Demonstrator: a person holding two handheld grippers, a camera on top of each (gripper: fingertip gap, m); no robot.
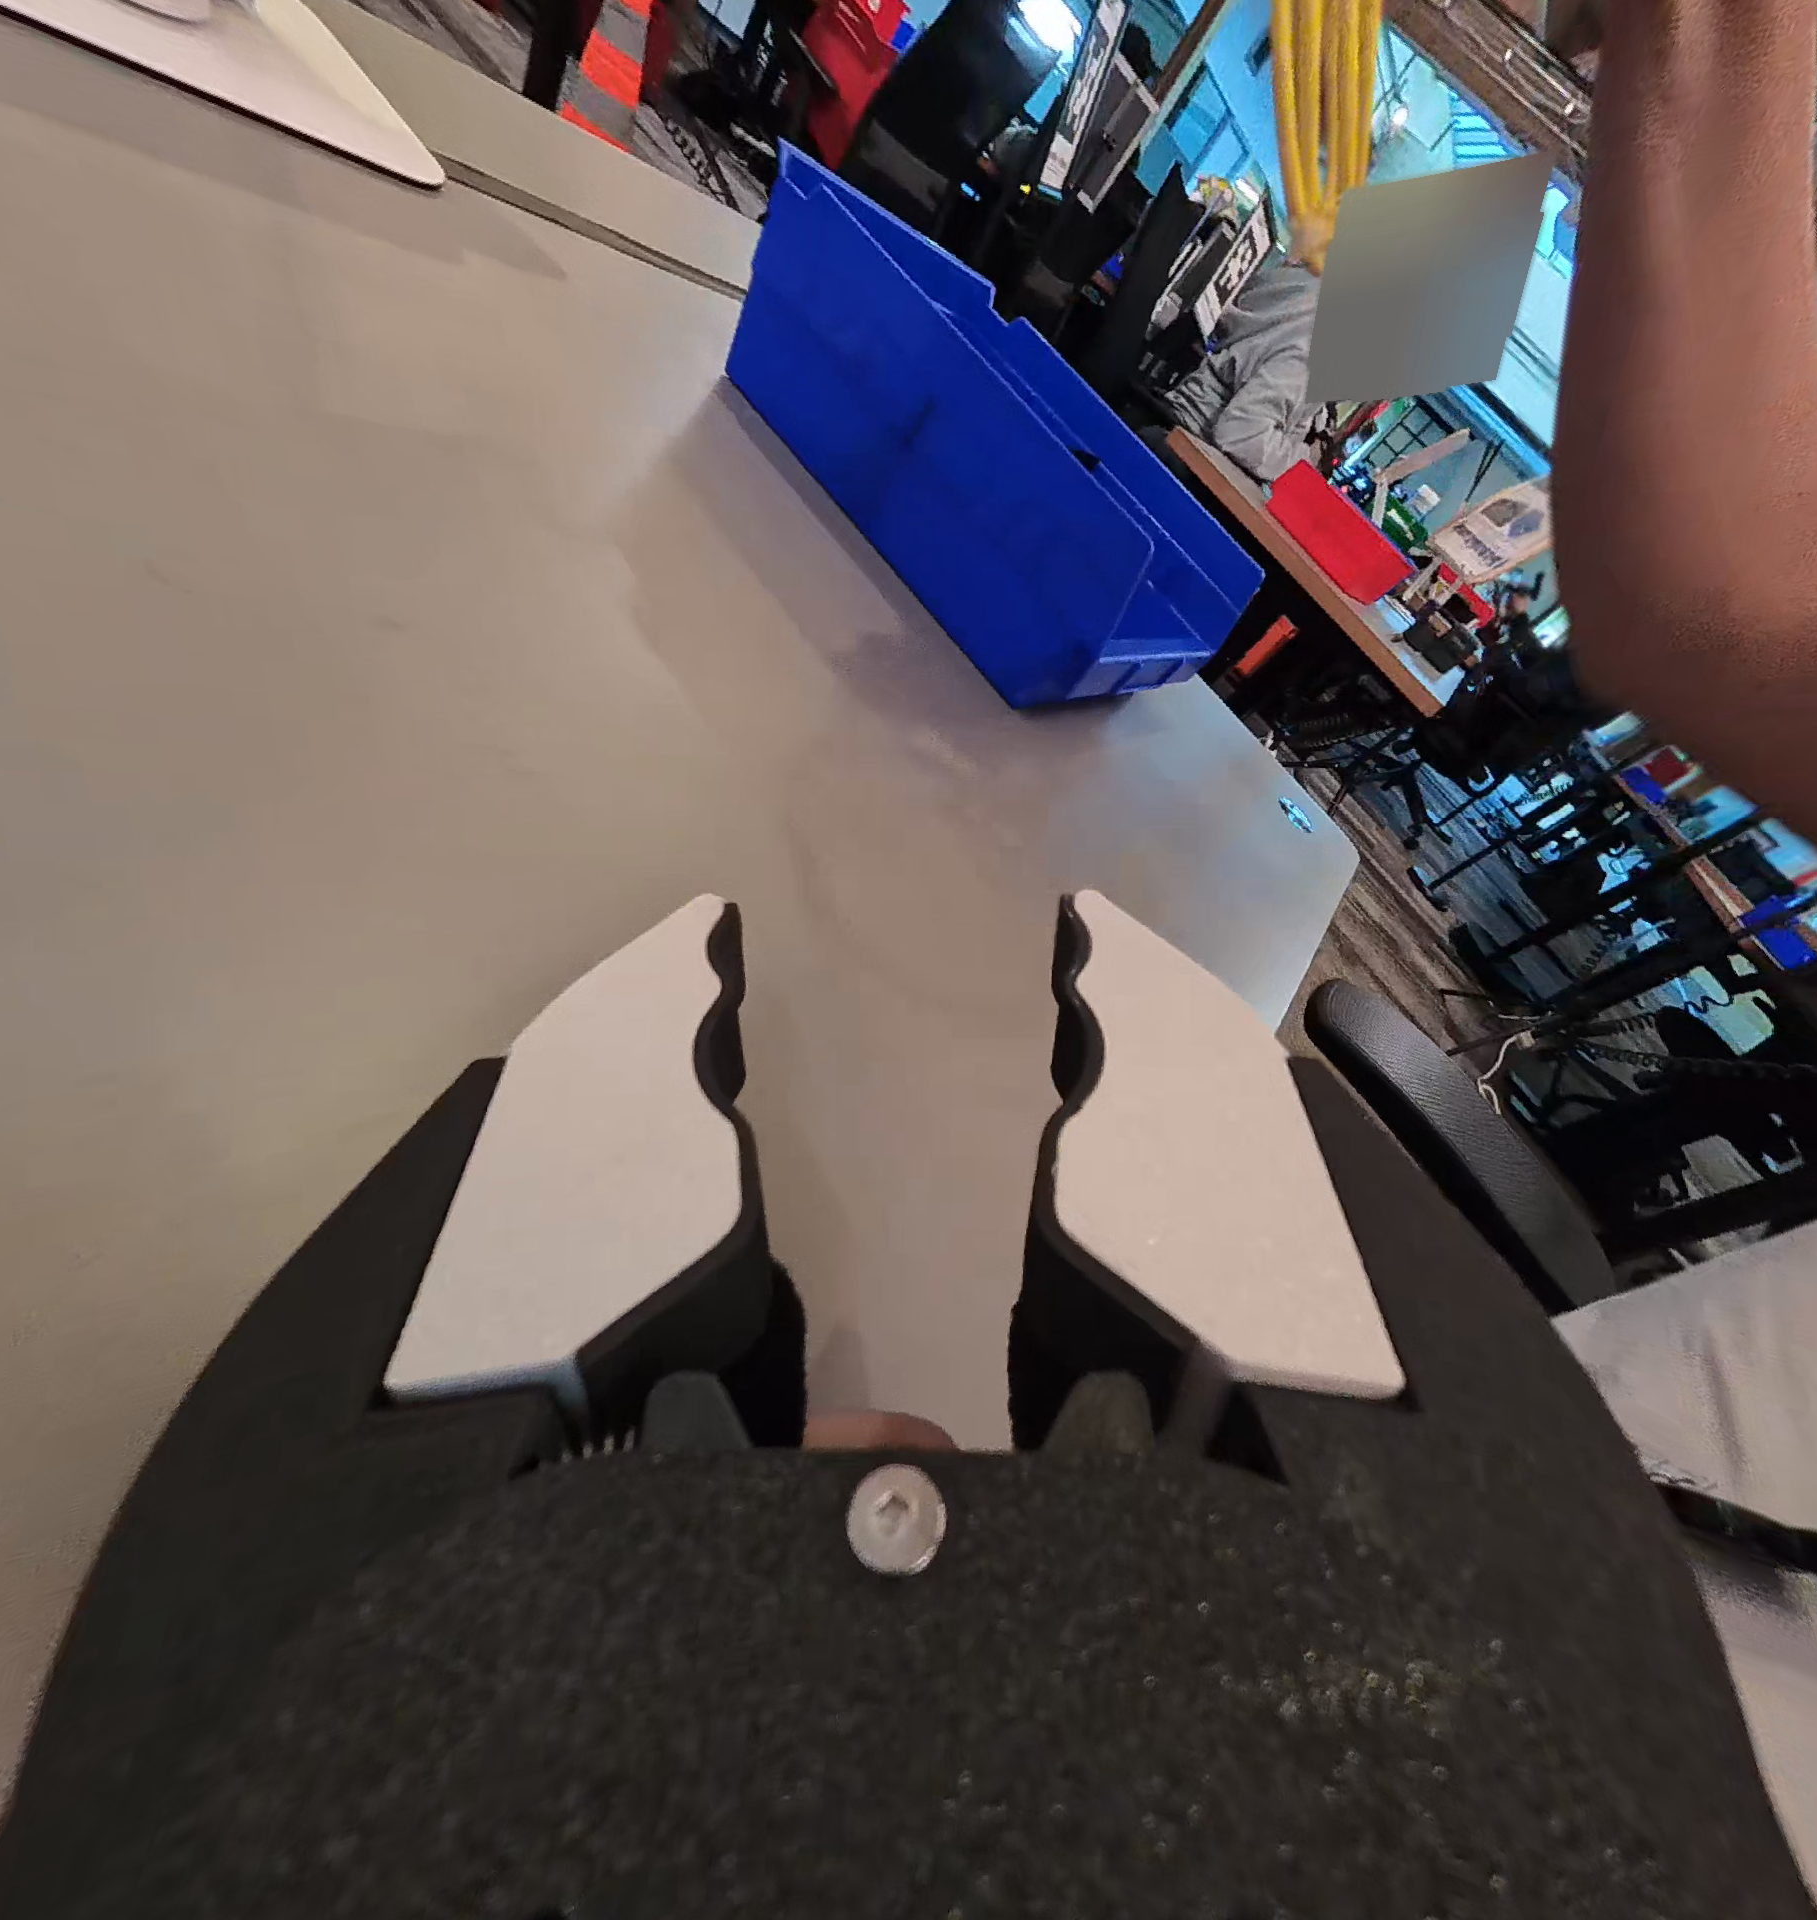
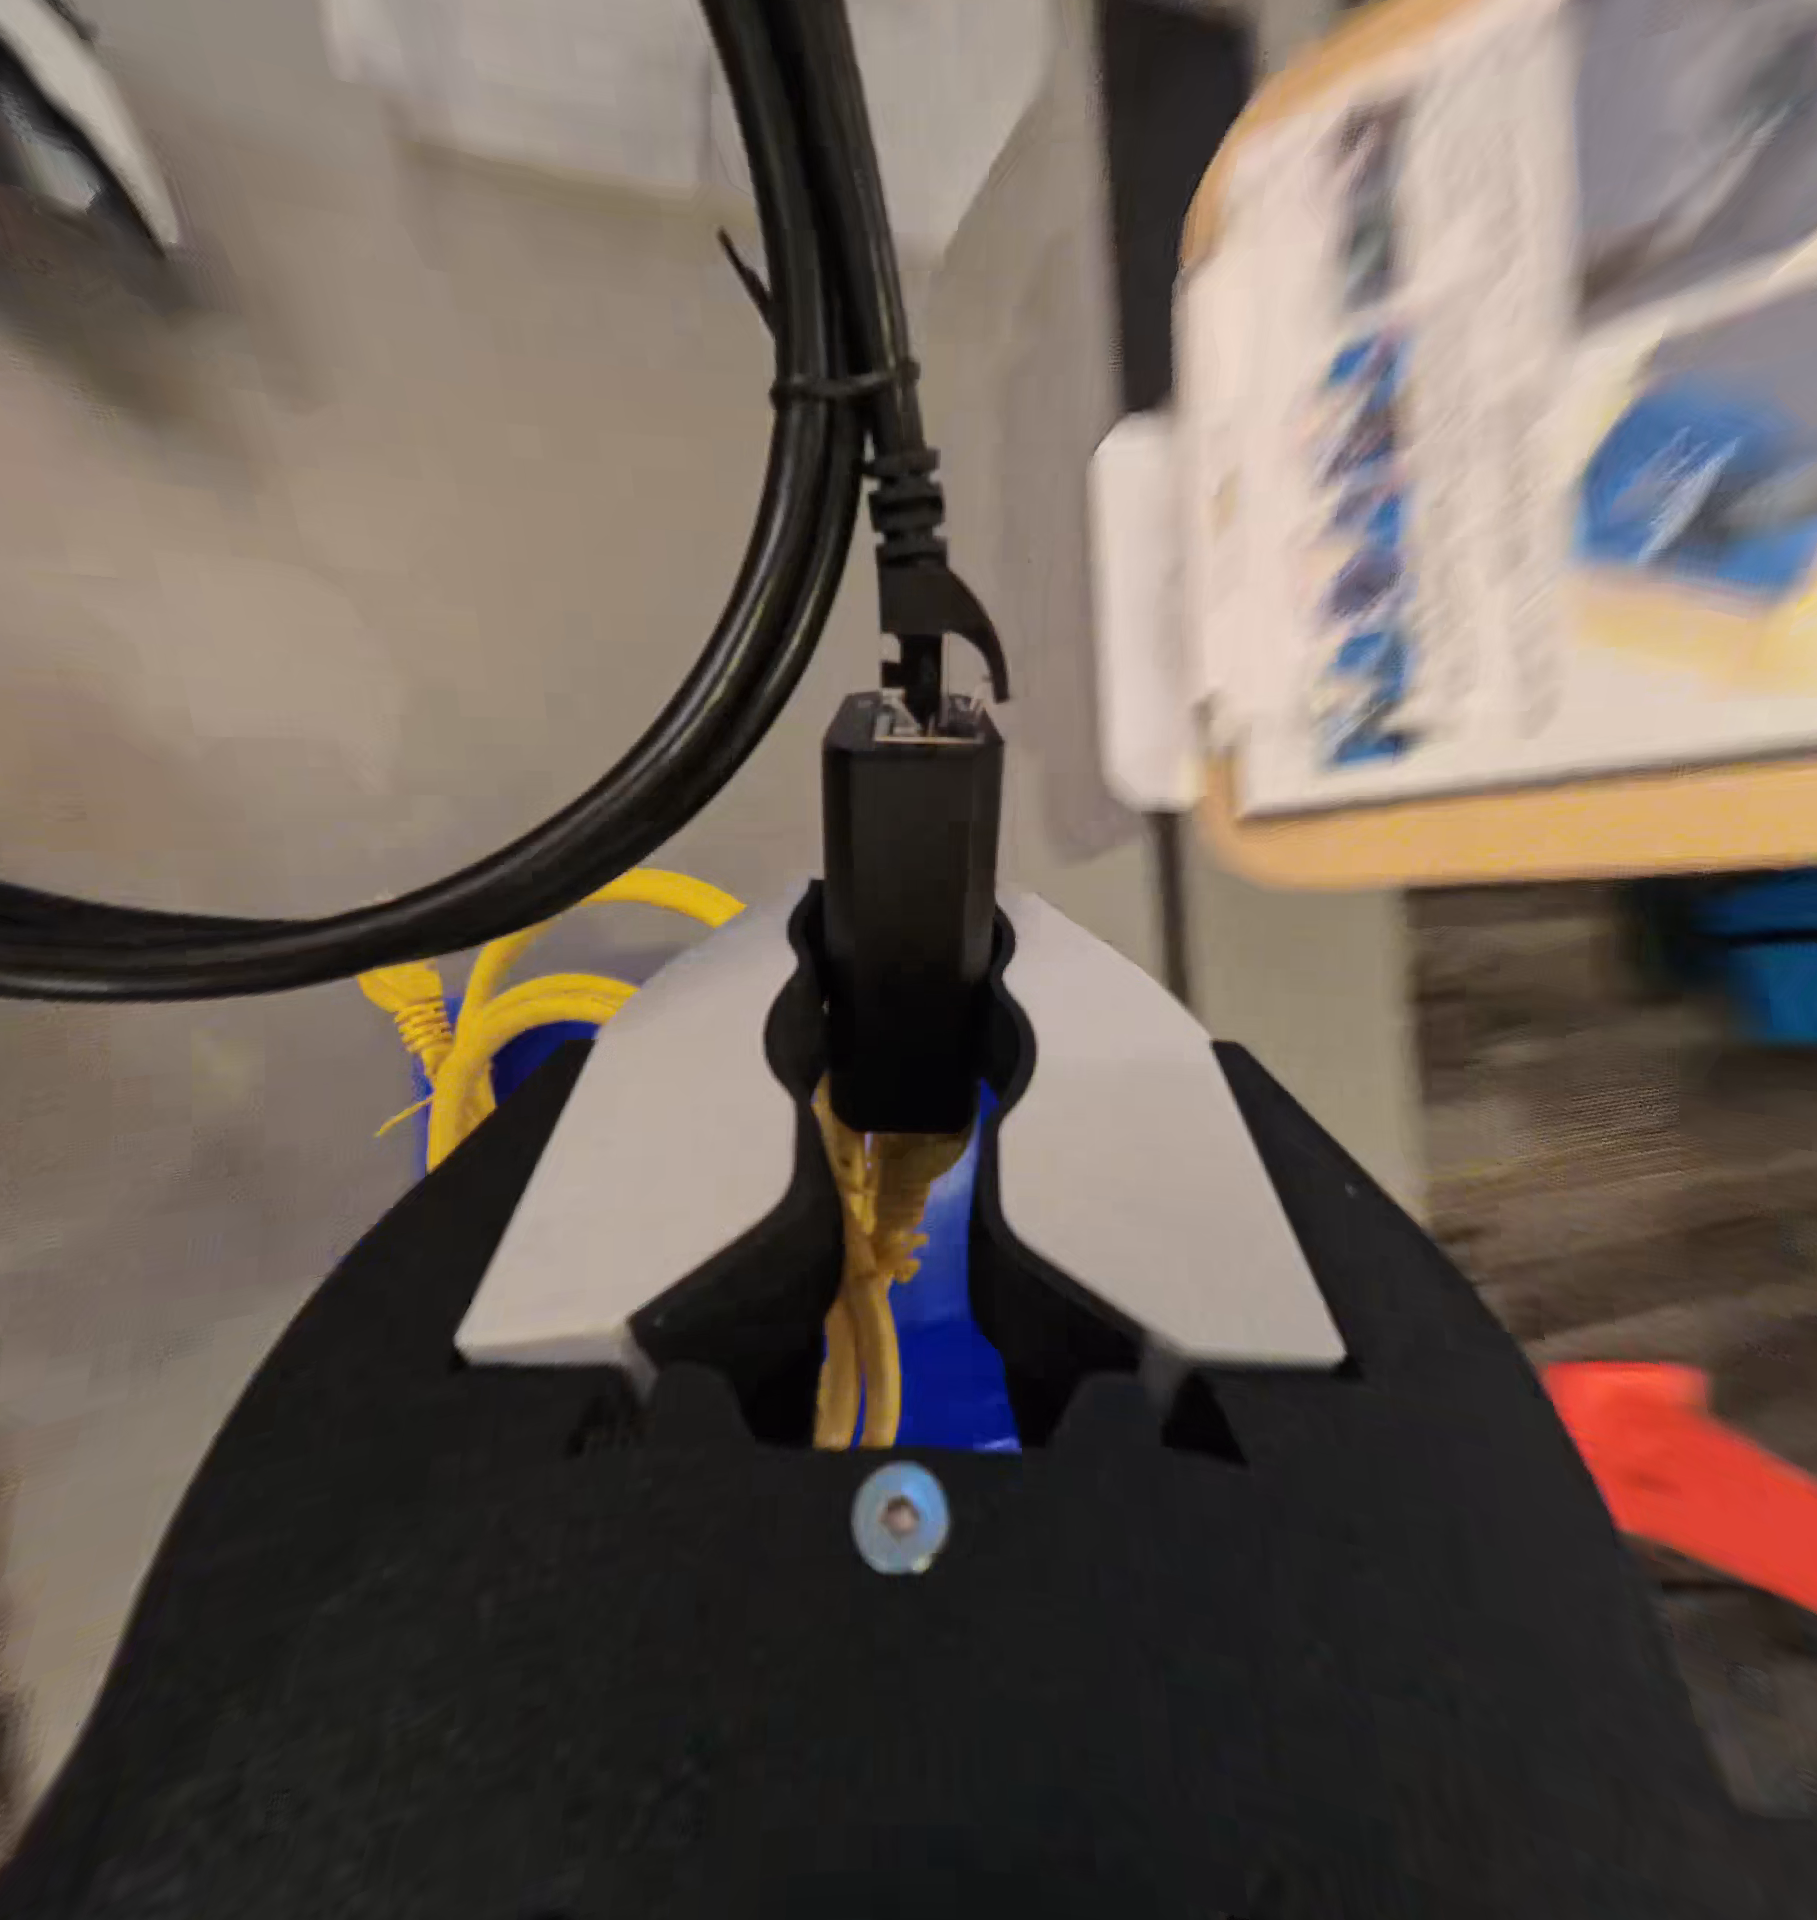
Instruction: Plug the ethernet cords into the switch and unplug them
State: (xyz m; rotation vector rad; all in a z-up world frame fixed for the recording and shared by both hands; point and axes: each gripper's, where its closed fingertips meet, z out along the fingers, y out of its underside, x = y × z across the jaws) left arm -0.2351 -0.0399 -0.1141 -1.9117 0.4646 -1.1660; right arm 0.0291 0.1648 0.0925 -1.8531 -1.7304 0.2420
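My right fingers grip the black switch, black cord plugged in; my left fingers gape empty near the blue bin.

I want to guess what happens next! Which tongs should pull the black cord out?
Probably the left tongs: they are open and empty above the table. The right tongs are busy gripping the black switch that the black cord plugs into.

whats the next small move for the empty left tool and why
Probably bring the open, empty left tool to the black cord and pull it out: the right tool is clamped on the black switch, with that cord's plug seated in its top port.
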